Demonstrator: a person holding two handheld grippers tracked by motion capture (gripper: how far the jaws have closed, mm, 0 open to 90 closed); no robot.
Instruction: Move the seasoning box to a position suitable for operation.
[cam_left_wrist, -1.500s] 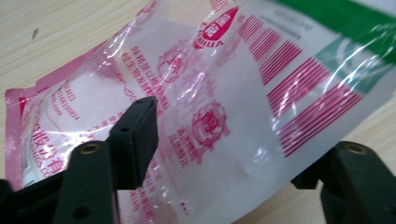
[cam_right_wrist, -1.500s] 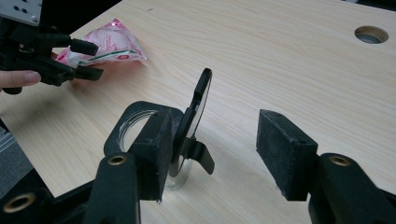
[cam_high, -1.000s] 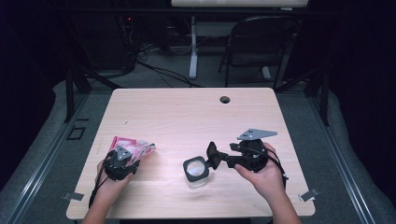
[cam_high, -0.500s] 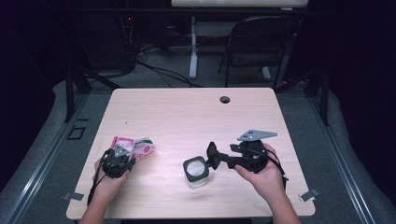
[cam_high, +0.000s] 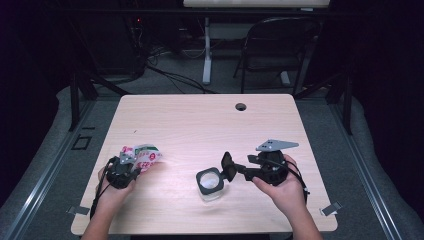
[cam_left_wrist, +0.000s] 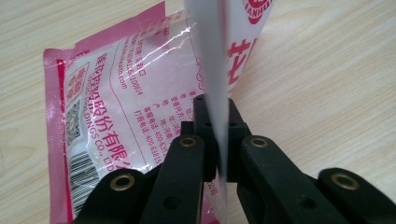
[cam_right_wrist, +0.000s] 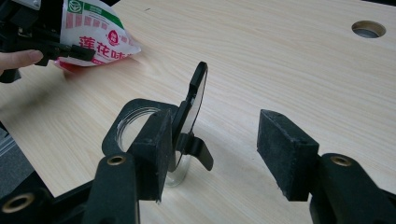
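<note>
A pink and white food packet (cam_high: 142, 156) with red print sits at the table's front left, and my left gripper (cam_high: 125, 169) is shut on its edge. In the left gripper view the packet (cam_left_wrist: 130, 93) hangs down to the wood while the gripper (cam_left_wrist: 215, 140) pinches a thin fold. A small clear jar (cam_high: 210, 182) with a black rim stands at front centre, its black flip lid (cam_right_wrist: 194, 100) upright. My right gripper (cam_right_wrist: 219, 154) is open, with the lid between its jaws close to the left pad (cam_right_wrist: 154, 140). The packet (cam_right_wrist: 95, 42) lies beyond the jar.
The light wooden table (cam_high: 200, 125) has a round cable hole (cam_high: 241, 106) near its far edge. A folding chair (cam_high: 280, 45) and cables stand on the floor behind the table. My hands come in at the table's front edge.
The packet has tipped up in my left gripper and now shows more of its white face. The right gripper and the jar have stayed in place.
</note>
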